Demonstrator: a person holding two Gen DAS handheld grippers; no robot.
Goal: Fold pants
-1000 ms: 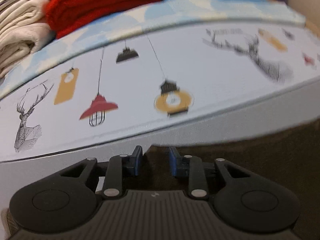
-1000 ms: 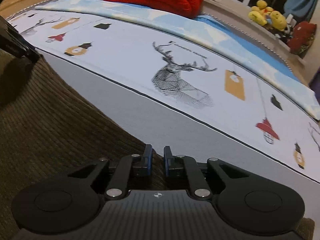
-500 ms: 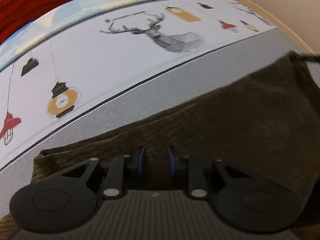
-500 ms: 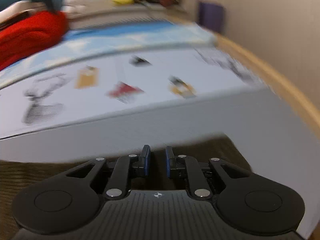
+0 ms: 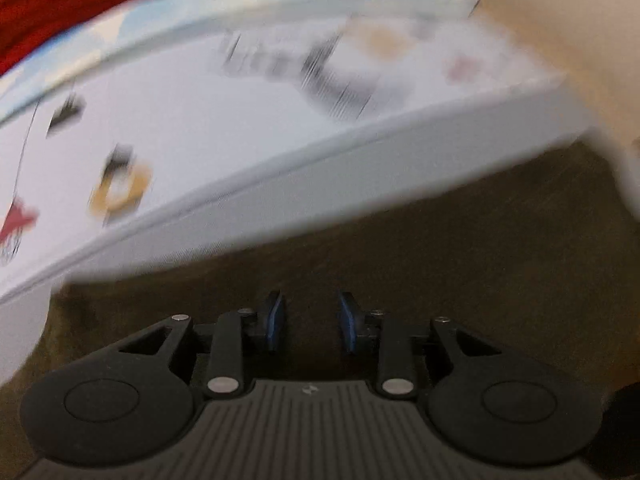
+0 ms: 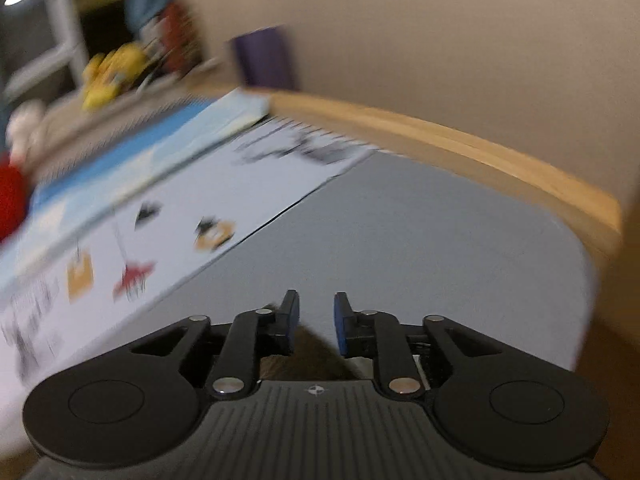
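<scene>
On the bed point(image 6: 460, 240), over its grey sheet and the printed cover point(image 5: 180, 128) of deer and lanterns, the brown corduroy pants point(image 5: 440, 260) lie spread under the left tongs point(image 5: 310, 320). The worry here is a missed or shallow pinch: both views are smeared with motion, and fingers that come down at speed could catch only the top layer, or drag the cloth and rumple whatever fold is already laid.

The left tongs stand released above the pants, the blue pads apart with dark cloth showing through the gap and nothing pressed between them; their jaws have just been opening. The right tongs point(image 6: 316, 322) are likewise released and have just been opening; only a corner of the pants point(image 6: 312, 356) shows low between the fingers, close to the tool body, with bare grey sheet ahead. From there the right tongs look poorly placed over the fabric, so a blind grab might close on sheet instead.
</scene>
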